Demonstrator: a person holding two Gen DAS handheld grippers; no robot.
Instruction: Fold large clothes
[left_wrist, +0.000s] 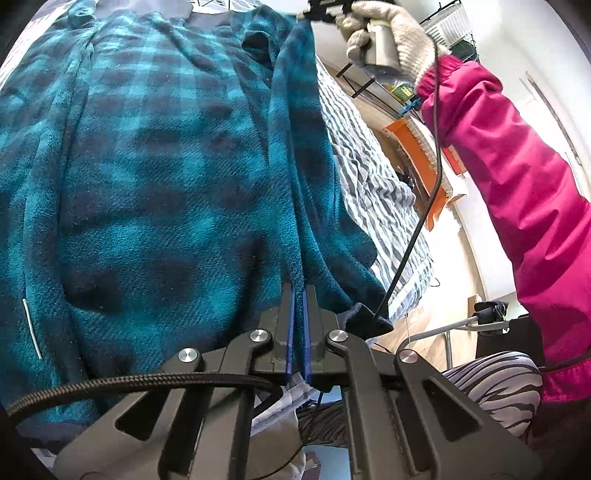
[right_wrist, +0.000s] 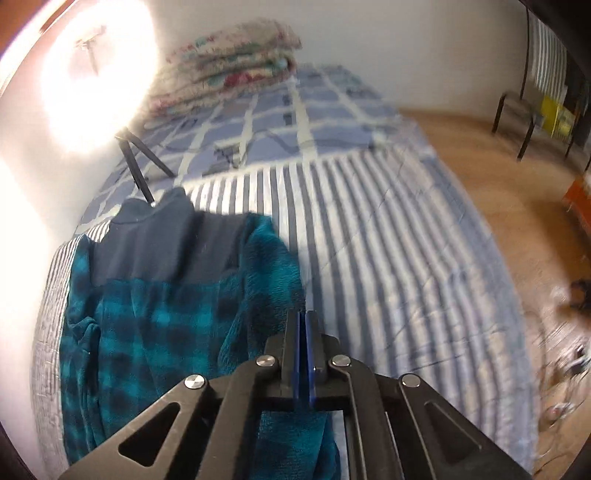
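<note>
A large teal and navy checked fleece garment (left_wrist: 155, 173) lies spread on the striped bedspread (left_wrist: 369, 184). My left gripper (left_wrist: 298, 295) is shut on a raised fold along the garment's right edge. My right gripper (left_wrist: 325, 13) shows at the top of the left wrist view, held by a gloved hand, pinching the far end of the same fold. In the right wrist view my right gripper (right_wrist: 304, 317) is shut on the teal fleece (right_wrist: 155, 325), whose navy yoke and collar (right_wrist: 155, 243) lie beyond it.
A folded floral blanket (right_wrist: 236, 55) sits at the head of the bed on a blue checked sheet (right_wrist: 295, 110). A black tripod leg (right_wrist: 136, 166) stands by the wall. Wooden floor (right_wrist: 517, 192), a black chair (right_wrist: 517, 118) and an orange box (left_wrist: 417, 158) lie to the right.
</note>
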